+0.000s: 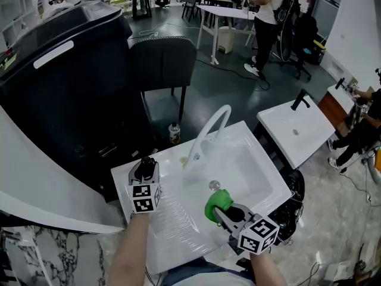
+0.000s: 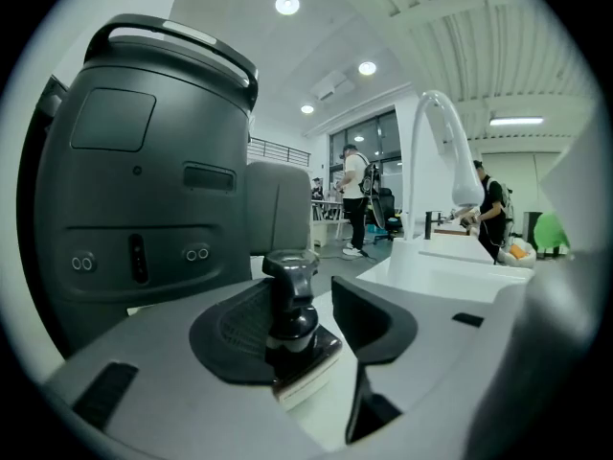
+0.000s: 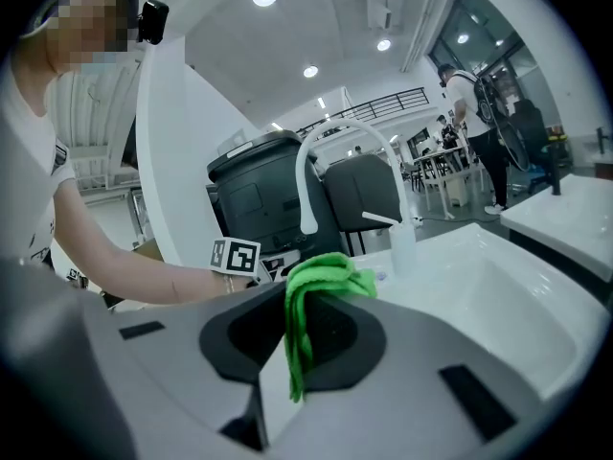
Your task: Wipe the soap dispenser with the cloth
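Note:
A black pump soap dispenser (image 2: 291,300) stands upright on the white counter, between the jaws of my left gripper (image 2: 321,341). The jaws stand apart, with a gap showing on the dispenser's right side. In the head view this gripper (image 1: 145,167) is at the sink's left end, and the dispenser (image 1: 143,173) shows as a dark shape at its tips. My right gripper (image 3: 297,343) is shut on a folded green cloth (image 3: 322,278) that sticks up out of the jaws. It hovers over the basin's near edge (image 1: 221,212), to the right of the left gripper, with the cloth (image 1: 215,201) bunched at its tip.
The white sink (image 1: 269,170) has a tall curved white faucet (image 1: 209,128) and a ribbed drainboard (image 1: 175,222). A small white pump bottle (image 3: 403,245) stands by the faucet. A large black machine (image 1: 65,70) looms behind left. A second sink (image 1: 297,127) lies to the right.

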A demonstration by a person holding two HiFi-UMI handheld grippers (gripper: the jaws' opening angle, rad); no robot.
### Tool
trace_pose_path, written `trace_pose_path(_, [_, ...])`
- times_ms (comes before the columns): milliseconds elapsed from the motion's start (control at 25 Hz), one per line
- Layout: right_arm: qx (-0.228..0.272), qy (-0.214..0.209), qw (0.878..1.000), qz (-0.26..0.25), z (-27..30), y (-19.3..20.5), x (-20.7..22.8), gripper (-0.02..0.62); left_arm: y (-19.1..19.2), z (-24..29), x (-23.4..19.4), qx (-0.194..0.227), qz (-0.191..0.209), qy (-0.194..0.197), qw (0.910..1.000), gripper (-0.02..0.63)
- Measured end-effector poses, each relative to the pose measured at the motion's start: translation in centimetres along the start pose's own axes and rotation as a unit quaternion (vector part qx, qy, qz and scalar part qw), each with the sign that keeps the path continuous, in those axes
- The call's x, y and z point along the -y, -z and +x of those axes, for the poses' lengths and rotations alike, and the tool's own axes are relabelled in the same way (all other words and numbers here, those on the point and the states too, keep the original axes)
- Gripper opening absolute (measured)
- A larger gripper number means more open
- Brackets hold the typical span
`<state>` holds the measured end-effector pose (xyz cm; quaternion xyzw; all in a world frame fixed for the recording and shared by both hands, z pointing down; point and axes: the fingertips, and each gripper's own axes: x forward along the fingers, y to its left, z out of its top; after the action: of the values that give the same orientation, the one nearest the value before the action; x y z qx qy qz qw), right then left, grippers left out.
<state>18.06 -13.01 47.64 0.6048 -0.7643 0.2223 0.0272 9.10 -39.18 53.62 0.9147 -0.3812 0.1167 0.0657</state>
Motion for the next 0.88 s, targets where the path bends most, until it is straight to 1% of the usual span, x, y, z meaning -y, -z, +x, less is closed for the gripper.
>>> trace_pose_path(80, [0.005,0.001,1.0,-0.002,0.2,-0.1,-0.4,0.049,0.1,-0.3,0.7,-0.017,0.004,0.016,0.9997,0.216])
trace_pose_path(160, [0.009,0.002,1.0,0.0,0.2,-0.1,-0.9,0.049,0.6,-1.4,0.9,-0.027,0.006,0.021,0.9994,0.225])
trace_pose_path(320, [0.024,0.005,1.0,0.014,0.5,-0.4,-1.5,0.049,1.1,-3.8,-1.1,-0.019,-0.022,0.011,0.9995,0.25])
trace_pose_path(480, [0.046,0.026,0.998,0.025,0.2,-1.0,-1.8,0.049,0.2,-6.8,-3.3,0.011,-0.058,-0.004,0.9982,0.25])
trace_pose_path(600, [0.068,0.045,0.996,0.036,-0.2,-1.4,-1.8,0.049,-0.8,-9.6,-4.3,0.037,-0.068,-0.006,0.997,0.25])
trace_pose_path(760, [0.09,0.063,0.993,0.036,-1.0,-1.8,-2.2,0.049,-2.2,-13.3,-4.4,0.069,-0.059,0.002,0.9959,0.25])
trace_pose_path(880, [0.105,0.064,0.992,0.029,-1.4,-2.4,-3.2,0.049,-3.3,-15.6,-3.9,0.085,-0.036,0.011,0.9956,0.25])
